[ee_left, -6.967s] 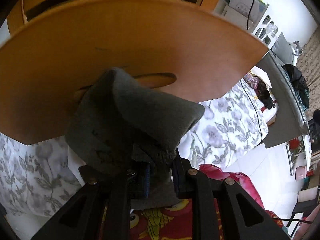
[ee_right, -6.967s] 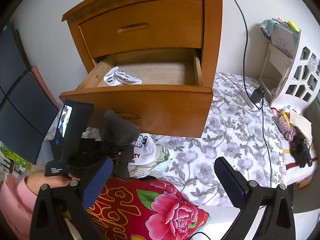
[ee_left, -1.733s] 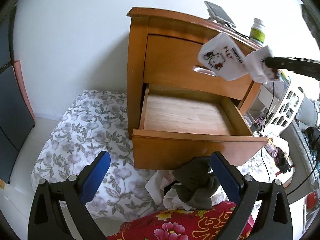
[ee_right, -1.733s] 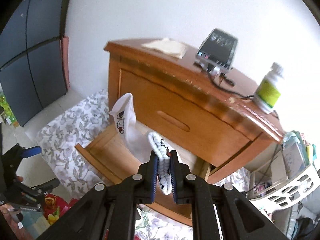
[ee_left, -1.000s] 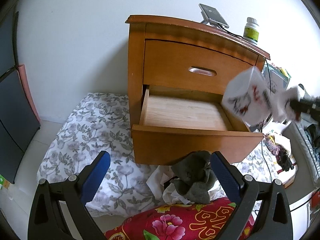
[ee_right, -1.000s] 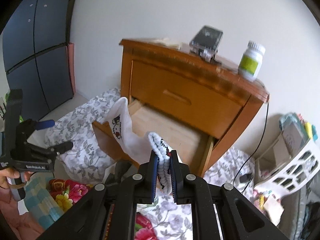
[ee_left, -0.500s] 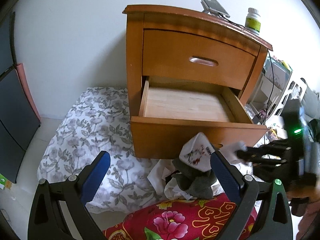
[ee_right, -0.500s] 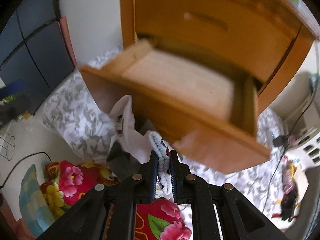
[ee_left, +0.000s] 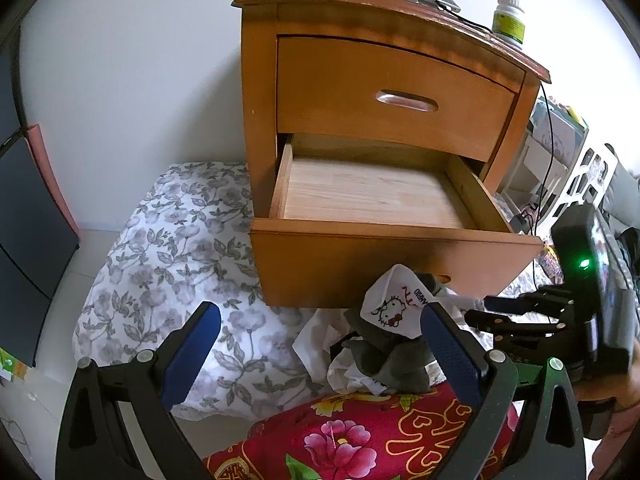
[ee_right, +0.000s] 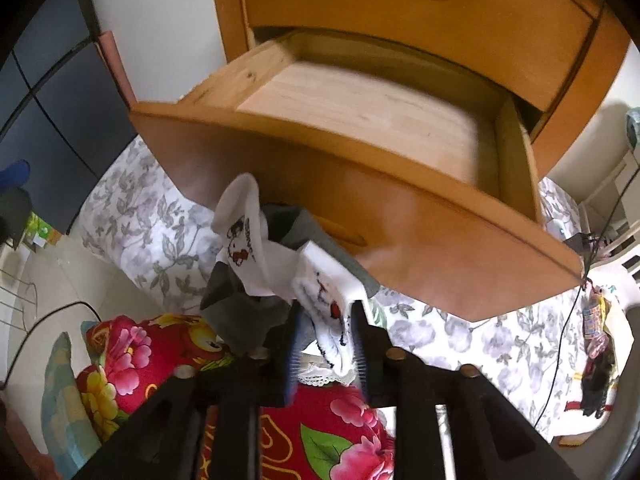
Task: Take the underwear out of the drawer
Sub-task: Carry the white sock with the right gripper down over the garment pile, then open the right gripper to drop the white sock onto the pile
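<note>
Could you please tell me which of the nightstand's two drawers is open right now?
The lower drawer is open, pulled out with its bare wooden floor showing; the upper drawer sits closed, flush in the nightstand.

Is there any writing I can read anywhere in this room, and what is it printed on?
White cartoon-cat underwear: dark letters beside the cat's face, too blurred and folded to read.
Green-labelled white bottle on the nightstand: label print too small to read.
Red flowered quilt: only flowers and heart patterns, no readable words.
Nothing else carries text.
</note>
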### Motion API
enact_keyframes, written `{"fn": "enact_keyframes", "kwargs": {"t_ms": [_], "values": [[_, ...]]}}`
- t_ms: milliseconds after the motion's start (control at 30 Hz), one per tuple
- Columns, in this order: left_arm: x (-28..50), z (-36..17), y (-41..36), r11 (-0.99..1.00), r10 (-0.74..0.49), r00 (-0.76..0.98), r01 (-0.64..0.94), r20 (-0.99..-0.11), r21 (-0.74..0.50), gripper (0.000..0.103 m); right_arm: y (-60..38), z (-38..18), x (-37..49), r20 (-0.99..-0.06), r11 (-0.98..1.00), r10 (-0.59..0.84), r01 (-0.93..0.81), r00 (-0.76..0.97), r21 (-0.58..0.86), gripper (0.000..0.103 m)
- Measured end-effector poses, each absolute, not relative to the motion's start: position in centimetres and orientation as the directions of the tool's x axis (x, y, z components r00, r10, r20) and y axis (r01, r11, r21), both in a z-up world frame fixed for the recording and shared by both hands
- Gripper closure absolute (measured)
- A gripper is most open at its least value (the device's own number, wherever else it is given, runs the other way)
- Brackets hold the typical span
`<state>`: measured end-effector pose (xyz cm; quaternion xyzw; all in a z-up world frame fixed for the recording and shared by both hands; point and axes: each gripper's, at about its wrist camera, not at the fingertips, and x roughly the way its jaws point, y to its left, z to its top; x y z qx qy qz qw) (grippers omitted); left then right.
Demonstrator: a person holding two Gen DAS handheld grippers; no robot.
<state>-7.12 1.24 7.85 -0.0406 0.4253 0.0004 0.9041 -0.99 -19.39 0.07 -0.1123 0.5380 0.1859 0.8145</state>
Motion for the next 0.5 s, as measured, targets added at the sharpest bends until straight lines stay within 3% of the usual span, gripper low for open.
{"fn": "enact_keyframes", "kwargs": {"t_ms": [33,167,500], "values": [[-7.1,7.8,1.1,0.997,-0.035,0.638,-0.033,-0.769,-0.073,0.003,-19.6,0.5,-1.1,-0.915,0.910,0.183,-0.415,0.359,0.019,0.050],[-6.8,7.8,0.6,0.997,-0.030,0.634,-0.035,-0.773,-0.068,0.003,-20.2,2.2,-1.8,-0.898,0.916,0.204,-0.399,0.389,0.036,0.046],[-5.5,7.4,0.3,0.994,-0.006,0.636,-0.080,-0.771,-0.074,0.003,-21.5,4.8,-2.8,-0.867,0.956,0.182,-0.288,0.463,0.046,0.016]]}}
